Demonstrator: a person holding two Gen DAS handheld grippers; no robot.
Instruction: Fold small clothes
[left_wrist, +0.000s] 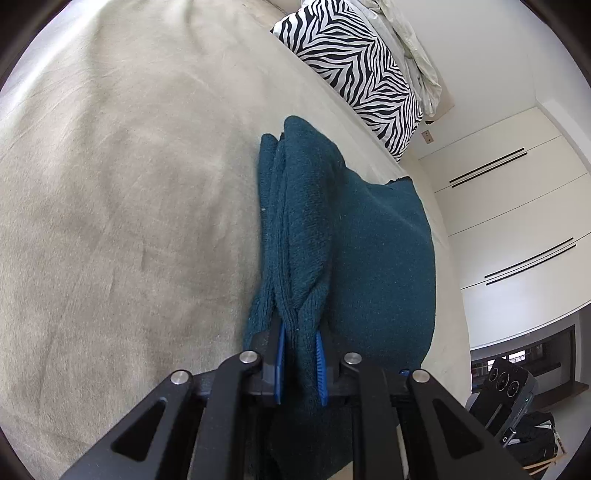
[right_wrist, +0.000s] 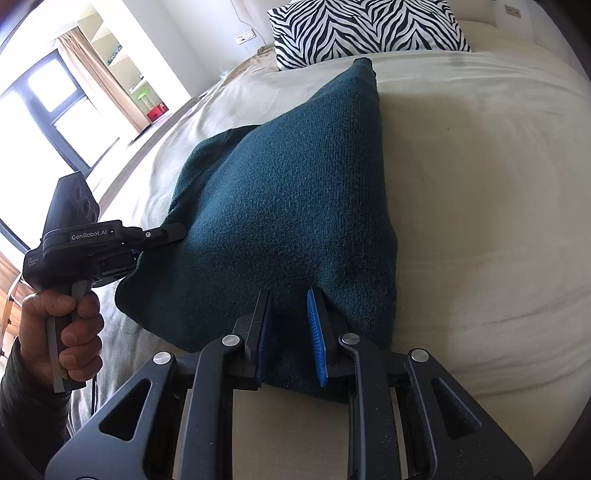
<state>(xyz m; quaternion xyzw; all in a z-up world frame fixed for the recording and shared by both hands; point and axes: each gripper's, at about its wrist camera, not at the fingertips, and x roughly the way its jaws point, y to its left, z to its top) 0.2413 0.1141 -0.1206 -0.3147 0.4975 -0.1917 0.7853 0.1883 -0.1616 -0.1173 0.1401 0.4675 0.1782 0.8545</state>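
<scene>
Here, the left gripper (left_wrist: 300, 363) is clamped on a bunched fold of a teal knit (left_wrist: 354, 236) at 6 o'clock in its own view. The right gripper (right_wrist: 291, 334) likewise pinches the knit's near edge at 6 o'clock. The knit lies on a beige bed (right_wrist: 480, 184), stretching toward 12 o'clock. A hand (right_wrist: 62, 332) grips the left gripper's handle at 8 o'clock. A zebra pillow (right_wrist: 365, 26) rests at 12 o'clock.

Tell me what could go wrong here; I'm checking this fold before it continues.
1. The left tool pinches several bunched layers of the teal knit garment; one could slip out.
2. The right tool grips only the near edge, so pulling may stretch the knit.
3. The garment lies close to the bed edge and might slide off.
</scene>
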